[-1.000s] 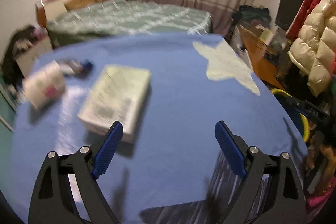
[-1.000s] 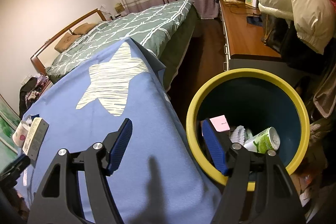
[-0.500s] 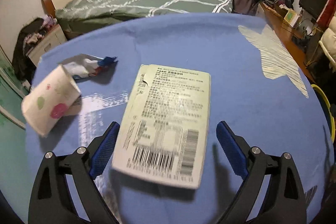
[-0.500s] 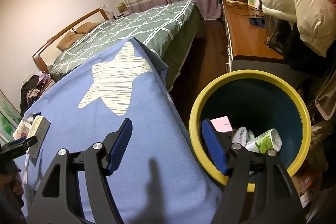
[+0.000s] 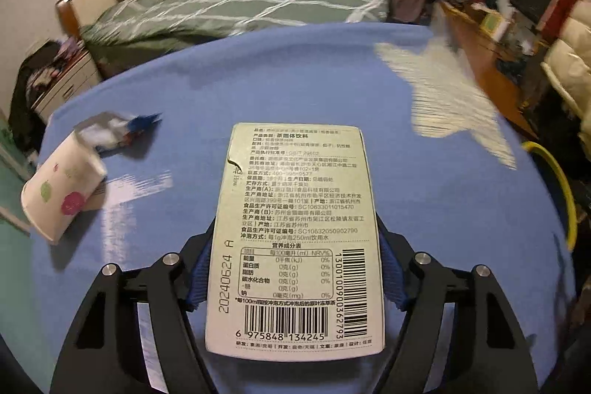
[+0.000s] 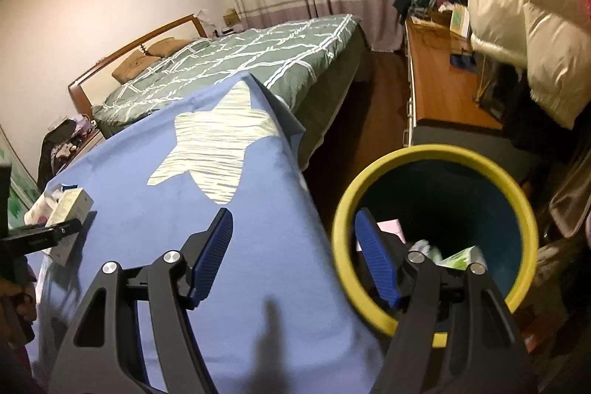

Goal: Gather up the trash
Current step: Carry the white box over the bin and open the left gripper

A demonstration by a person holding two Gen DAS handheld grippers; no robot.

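The left claw (image 5: 291, 277) is clenched on a pale green tea-drink box (image 5: 295, 228), its blue pads pressing the box's two long sides, printed label and barcodes facing up above the blue star-patterned surface (image 5: 280, 76). A paper cup (image 5: 62, 194) lies tipped beside a crumpled wrapper (image 5: 114, 130). The right claw (image 6: 293, 255) hangs released, one finger over the yellow-rimmed trash bin (image 6: 343, 220) holding discarded items.

Box (image 5: 295, 235) on the table (image 5: 295, 76), cup (image 5: 62, 191) and wrapper (image 5: 118, 130) to its left, bin (image 6: 436, 235) beside the table's right edge
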